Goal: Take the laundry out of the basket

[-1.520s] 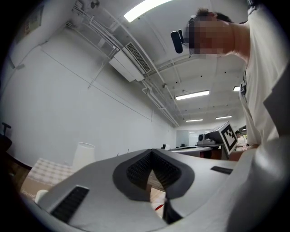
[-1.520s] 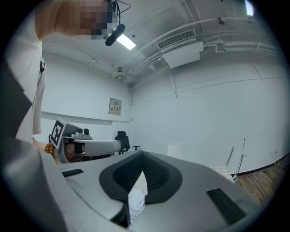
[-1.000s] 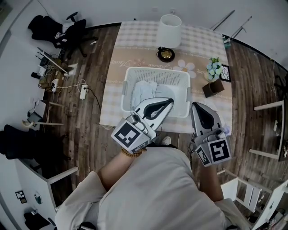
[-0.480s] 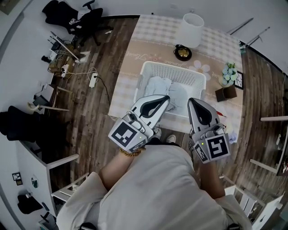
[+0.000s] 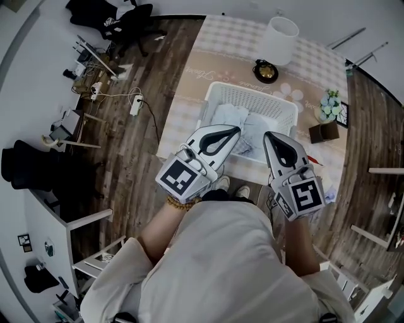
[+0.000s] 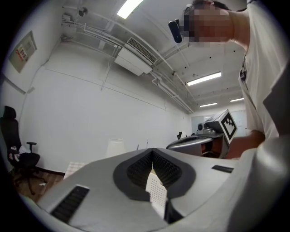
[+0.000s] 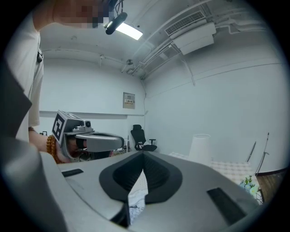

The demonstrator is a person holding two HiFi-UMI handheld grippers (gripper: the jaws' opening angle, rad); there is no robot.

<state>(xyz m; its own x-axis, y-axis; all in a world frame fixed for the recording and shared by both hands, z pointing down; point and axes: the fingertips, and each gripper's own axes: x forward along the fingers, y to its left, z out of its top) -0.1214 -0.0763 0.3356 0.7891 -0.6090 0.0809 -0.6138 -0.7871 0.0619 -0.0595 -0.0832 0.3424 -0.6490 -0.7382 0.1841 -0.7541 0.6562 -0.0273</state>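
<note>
A white mesh laundry basket [image 5: 255,94] stands on the cloth-covered table [image 5: 189,104]. Pale blue laundry [image 5: 228,117] lies crumpled inside it. My left gripper [image 5: 236,130] is shut and empty, its tip over the basket's near left part above the laundry. My right gripper [image 5: 267,135] is also shut and empty, its tip over the basket's near right rim. In the left gripper view the jaws [image 6: 153,158] meet, with white basket mesh [image 6: 156,192] showing through the slit below. In the right gripper view the shut jaws [image 7: 143,156] leave a slit with pale fabric [image 7: 135,199] behind it.
A white lamp [image 5: 279,33] and its round dark base [image 5: 266,71] stand beyond the basket. A small flower pot [image 5: 329,104] and a dark box [image 5: 323,132] sit at the table's right. Office chairs [image 5: 104,12] and cables [image 5: 136,104] crowd the floor at left.
Both grippers have shifted across and sunk a little above the basket's near side. The head view has swung, so table and basket now sit further right in the picture.
</note>
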